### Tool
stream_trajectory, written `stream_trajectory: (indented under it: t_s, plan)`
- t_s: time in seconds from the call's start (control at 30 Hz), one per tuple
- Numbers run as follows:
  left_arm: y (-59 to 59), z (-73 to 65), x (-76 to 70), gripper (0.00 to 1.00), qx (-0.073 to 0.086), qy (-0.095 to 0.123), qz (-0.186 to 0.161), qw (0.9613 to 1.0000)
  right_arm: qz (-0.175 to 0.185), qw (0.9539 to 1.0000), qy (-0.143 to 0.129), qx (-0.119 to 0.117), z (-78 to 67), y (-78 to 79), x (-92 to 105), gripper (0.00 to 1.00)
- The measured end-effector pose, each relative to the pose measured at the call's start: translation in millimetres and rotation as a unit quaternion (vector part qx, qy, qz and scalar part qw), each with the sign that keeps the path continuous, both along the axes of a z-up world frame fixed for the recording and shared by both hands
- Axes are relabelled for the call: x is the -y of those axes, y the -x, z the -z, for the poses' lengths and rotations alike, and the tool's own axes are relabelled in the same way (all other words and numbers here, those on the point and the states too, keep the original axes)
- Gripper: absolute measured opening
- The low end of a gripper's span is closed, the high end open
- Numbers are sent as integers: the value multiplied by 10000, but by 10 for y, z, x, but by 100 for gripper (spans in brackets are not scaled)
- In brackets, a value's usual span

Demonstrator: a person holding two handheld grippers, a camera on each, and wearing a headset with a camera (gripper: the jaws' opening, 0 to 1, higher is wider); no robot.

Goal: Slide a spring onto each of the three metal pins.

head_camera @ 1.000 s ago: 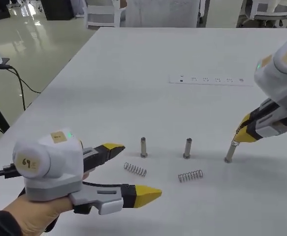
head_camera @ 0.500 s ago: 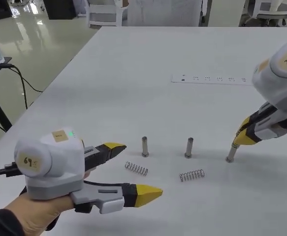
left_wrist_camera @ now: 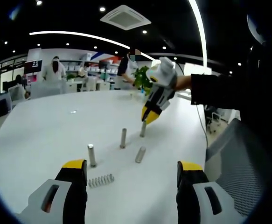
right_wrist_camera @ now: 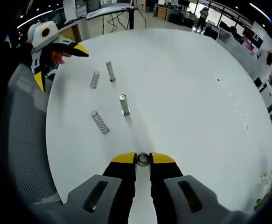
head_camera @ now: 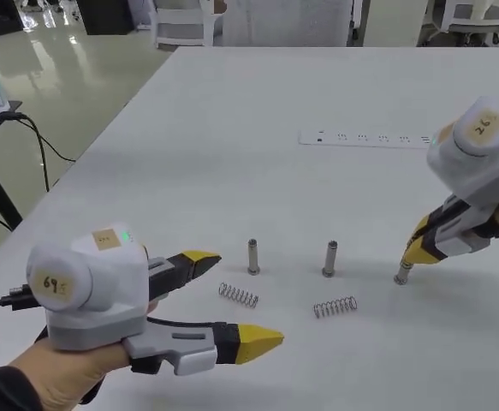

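Right gripper (right_wrist_camera: 142,158) clenched on spring (right_wrist_camera: 142,160) around right pin (head_camera: 400,276), which sits end-on between its fingertips. Risk: a sideways push tips the pin, or pinched coils bind and spring off on release. Left gripper (left_wrist_camera: 131,165) released, empty. Left spring (head_camera: 237,295), mid spring (head_camera: 335,306), bare left pin (head_camera: 253,256) and mid pin (head_camera: 330,258) lie just beyond its fingertips. Versus a second ago: right fingertips lower on the pin, rest unchanged.

Three upright pins, two loose springs.
Left pin (head_camera: 253,256), middle pin (head_camera: 330,258) and right pin (head_camera: 401,275) stand in a row; near spring (head_camera: 237,295) and far spring (head_camera: 335,306) lie flat beside them.
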State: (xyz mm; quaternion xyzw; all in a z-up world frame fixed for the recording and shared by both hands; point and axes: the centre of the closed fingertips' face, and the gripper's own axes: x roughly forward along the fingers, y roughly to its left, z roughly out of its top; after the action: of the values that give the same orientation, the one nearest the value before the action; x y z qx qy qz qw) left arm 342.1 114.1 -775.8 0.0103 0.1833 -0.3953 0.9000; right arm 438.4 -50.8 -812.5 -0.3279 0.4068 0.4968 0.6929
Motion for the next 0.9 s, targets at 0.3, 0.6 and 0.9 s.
stream_trajectory:
  t_s: [0.3, 0.6, 0.9]
  plan:
    - [11, 4, 4, 75, -7, -28, 27, 10000, 53, 10000, -1, -6, 87, -9, 10, 8]
    - [13, 8, 5, 75, -11, -43, 34, 10000, 168, 9999, 19, -14, 163, -33, 27, 8]
    - [13, 20, -4, 74, -26, -45, 22, 10000, 185, 9998, 94, -27, 221, -33, 44, 8]
